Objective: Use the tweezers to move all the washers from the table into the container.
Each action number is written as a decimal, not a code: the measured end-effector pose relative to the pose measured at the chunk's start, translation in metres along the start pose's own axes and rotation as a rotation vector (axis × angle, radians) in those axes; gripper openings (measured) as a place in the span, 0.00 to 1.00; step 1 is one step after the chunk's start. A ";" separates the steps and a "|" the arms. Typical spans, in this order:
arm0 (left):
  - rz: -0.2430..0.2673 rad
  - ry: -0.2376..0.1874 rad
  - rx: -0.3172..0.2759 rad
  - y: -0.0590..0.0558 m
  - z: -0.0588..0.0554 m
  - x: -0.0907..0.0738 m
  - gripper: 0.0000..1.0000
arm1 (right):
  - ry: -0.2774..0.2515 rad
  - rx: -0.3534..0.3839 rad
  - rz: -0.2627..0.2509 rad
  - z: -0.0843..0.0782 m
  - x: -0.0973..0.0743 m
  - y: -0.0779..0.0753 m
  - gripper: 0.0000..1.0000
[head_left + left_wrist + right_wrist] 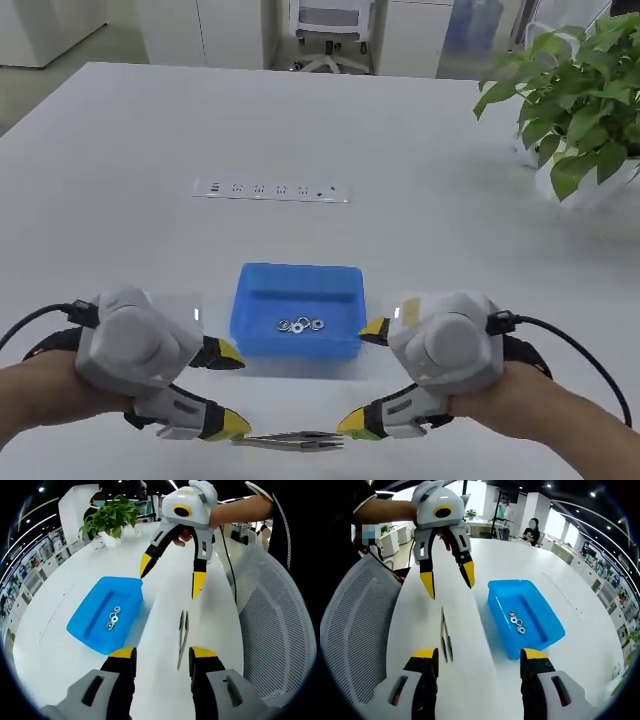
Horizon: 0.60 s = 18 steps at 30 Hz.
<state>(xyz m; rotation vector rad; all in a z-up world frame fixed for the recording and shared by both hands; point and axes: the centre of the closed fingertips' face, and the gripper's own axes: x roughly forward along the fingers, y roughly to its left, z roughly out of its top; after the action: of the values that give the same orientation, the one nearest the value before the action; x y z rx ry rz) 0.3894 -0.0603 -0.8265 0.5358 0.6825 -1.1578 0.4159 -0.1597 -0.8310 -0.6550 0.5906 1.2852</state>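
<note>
Washers (pixel 301 325) lie in a tight cluster on the floor of the blue container (pixel 262 300); I make out about three, though they are small. Tweezers (pixel 290 439) lie flat on the table (pixel 150 130) on my side of the container and apart from it, and neither claw touches them. My left gripper (pixel 238 392) has its jaws spread wide with nothing between them, yellow tips pointing across at the right gripper (pixel 358 378). That one is just as wide open and holds nothing, so the two face each other over the tweezers. In each gripper view the tweezers lie just ahead of that gripper's own jaws, on the side away from the container. Beyond the container a power strip (pixel 270 190) lies on the table, and a plant (pixel 575 95) stands at the far right.
</note>
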 end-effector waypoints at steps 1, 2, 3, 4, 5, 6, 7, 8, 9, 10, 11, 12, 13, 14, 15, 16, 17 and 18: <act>0.008 -0.009 -0.009 0.002 0.001 -0.003 0.50 | -0.004 0.012 -0.012 -0.002 -0.005 -0.003 0.72; 0.015 -0.023 -0.021 0.002 0.003 -0.006 0.51 | -0.012 0.023 -0.019 -0.002 -0.008 -0.005 0.73; 0.019 -0.033 -0.029 0.003 0.004 -0.009 0.52 | -0.022 0.041 -0.031 -0.002 -0.012 -0.007 0.75; 0.025 -0.045 -0.041 0.003 0.006 -0.012 0.55 | -0.025 0.053 -0.040 -0.004 -0.015 -0.009 0.77; 0.028 -0.062 -0.053 0.003 0.008 -0.015 0.58 | -0.030 0.062 -0.042 -0.005 -0.019 -0.010 0.78; 0.030 -0.067 -0.053 0.003 0.008 -0.016 0.60 | -0.032 0.068 -0.047 -0.006 -0.021 -0.011 0.80; 0.039 -0.077 -0.058 0.005 0.009 -0.020 0.63 | -0.035 0.071 -0.051 -0.007 -0.024 -0.011 0.82; 0.044 -0.085 -0.064 0.005 0.010 -0.022 0.65 | -0.048 0.081 -0.059 -0.007 -0.028 -0.013 0.84; 0.053 -0.097 -0.073 0.007 0.011 -0.026 0.66 | -0.053 0.088 -0.063 -0.007 -0.030 -0.013 0.85; 0.059 -0.104 -0.080 0.006 0.014 -0.028 0.68 | -0.061 0.098 -0.067 -0.007 -0.034 -0.014 0.87; 0.070 -0.116 -0.090 0.007 0.015 -0.031 0.70 | -0.065 0.101 -0.068 -0.006 -0.035 -0.014 0.89; 0.074 -0.121 -0.092 0.007 0.016 -0.033 0.73 | -0.072 0.113 -0.076 -0.007 -0.039 -0.016 0.91; 0.083 -0.134 -0.099 0.007 0.018 -0.036 0.75 | -0.076 0.121 -0.079 -0.007 -0.041 -0.016 0.93; 0.088 -0.142 -0.104 0.007 0.019 -0.038 0.77 | -0.081 0.128 -0.084 -0.008 -0.044 -0.017 0.95; 0.095 -0.147 -0.109 0.007 0.020 -0.041 0.80 | -0.081 0.129 -0.085 -0.008 -0.044 -0.017 0.96; 0.099 -0.148 -0.112 0.006 0.020 -0.042 0.82 | -0.081 0.136 -0.087 -0.009 -0.047 -0.017 0.97; 0.103 -0.153 -0.112 0.006 0.020 -0.044 0.84 | -0.084 0.140 -0.086 -0.009 -0.048 -0.016 0.99; 0.104 -0.156 -0.111 0.007 0.020 -0.044 0.86 | -0.086 0.146 -0.088 -0.010 -0.049 -0.016 1.00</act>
<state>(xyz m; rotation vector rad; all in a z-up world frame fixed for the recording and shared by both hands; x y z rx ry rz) 0.3890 -0.0436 -0.7804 0.3783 0.5743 -1.0461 0.4216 -0.2024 -0.8011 -0.4979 0.5731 1.1707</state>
